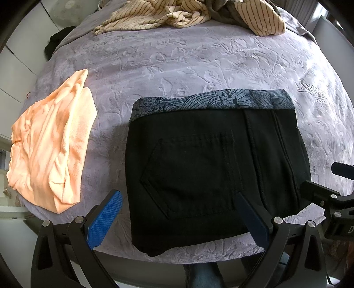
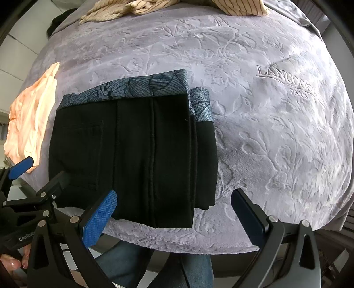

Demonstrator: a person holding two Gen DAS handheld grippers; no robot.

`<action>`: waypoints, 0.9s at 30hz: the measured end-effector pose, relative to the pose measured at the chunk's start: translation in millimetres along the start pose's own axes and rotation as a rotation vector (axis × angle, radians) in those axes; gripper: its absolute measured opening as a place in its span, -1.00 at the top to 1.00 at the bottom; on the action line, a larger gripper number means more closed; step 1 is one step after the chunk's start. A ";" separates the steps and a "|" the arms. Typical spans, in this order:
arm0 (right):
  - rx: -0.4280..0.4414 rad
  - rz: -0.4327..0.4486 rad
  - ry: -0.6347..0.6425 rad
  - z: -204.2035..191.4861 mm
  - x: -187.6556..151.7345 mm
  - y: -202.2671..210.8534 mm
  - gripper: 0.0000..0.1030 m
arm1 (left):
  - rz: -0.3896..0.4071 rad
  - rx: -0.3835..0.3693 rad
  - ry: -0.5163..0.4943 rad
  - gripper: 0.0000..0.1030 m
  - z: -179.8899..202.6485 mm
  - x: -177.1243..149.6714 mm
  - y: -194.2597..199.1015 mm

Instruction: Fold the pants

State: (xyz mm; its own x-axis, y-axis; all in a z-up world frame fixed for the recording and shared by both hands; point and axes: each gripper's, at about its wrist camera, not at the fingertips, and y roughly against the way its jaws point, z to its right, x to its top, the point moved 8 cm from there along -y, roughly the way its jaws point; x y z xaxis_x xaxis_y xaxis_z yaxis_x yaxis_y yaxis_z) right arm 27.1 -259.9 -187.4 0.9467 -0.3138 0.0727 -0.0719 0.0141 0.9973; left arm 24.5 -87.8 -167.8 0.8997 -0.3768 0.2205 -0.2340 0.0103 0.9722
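Note:
The black pants [image 1: 199, 168] lie folded into a compact rectangle near the front edge of the bed, back pocket up, with a grey leaf-patterned waistband [image 1: 221, 100] along the far side. In the right wrist view the same folded pants [image 2: 132, 155] show stacked layers at their right edge. My left gripper [image 1: 179, 201] hovers open over the near part of the pants, blue pads wide apart, holding nothing. My right gripper [image 2: 174, 199] is open too, spanning the pants' near right corner. The left gripper's blue fingertip [image 2: 22, 167] shows at the far left of the right wrist view.
A lilac embossed blanket [image 1: 177, 55] covers the bed. A folded peach garment [image 1: 50, 146] lies left of the pants. Striped cream clothes [image 1: 188, 13] are heaped at the far side. A person's jeans-clad legs [image 2: 177, 265] stand at the bed's front edge.

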 end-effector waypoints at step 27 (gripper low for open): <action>-0.003 -0.013 0.010 0.2 -1.1 -3.4 -0.99 | 0.015 -0.035 -0.001 -1.00 5.4 1.0 1.8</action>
